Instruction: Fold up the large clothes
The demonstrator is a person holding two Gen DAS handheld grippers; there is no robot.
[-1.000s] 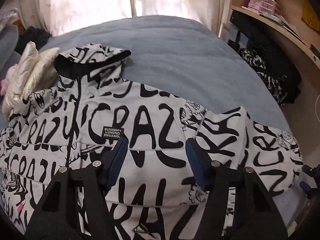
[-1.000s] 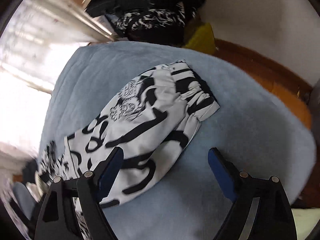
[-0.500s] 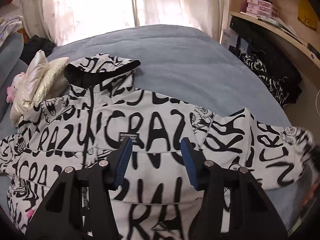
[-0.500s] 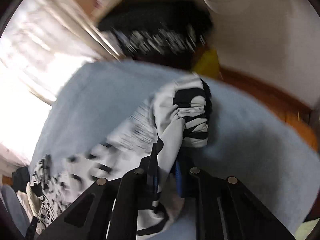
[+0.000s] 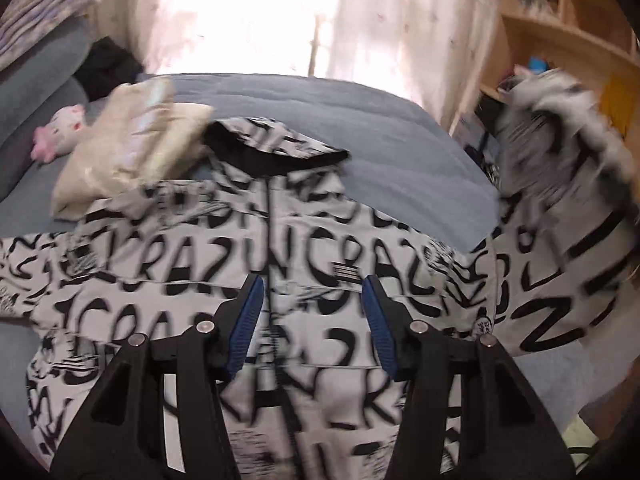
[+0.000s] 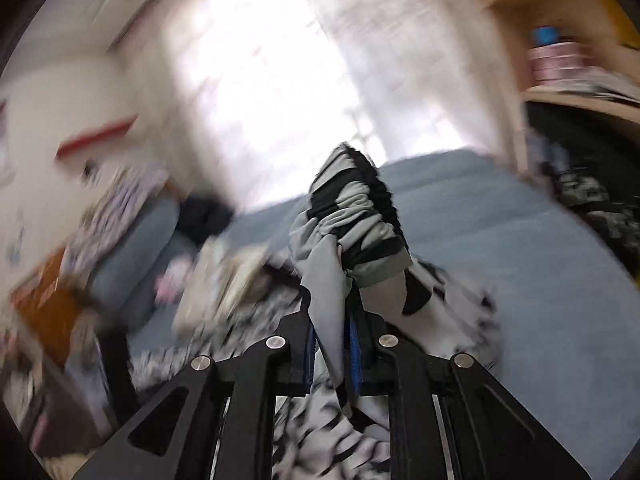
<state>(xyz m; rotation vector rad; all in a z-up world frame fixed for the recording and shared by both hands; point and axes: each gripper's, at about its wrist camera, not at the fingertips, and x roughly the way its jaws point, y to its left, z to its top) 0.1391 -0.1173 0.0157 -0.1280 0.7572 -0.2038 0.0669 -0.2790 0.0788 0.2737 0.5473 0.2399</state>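
Folding the sleeve (image 6: 352, 216) across the chest should go low and smooth, I judge. My right gripper (image 6: 331, 354) pinches its cloth, having just eased slightly; my left gripper (image 5: 312, 320) hovers open above the white, black-lettered jacket (image 5: 280, 240), flat on the grey-blue bed (image 5: 380, 128), collar toward twelve o'clock, hem toward six
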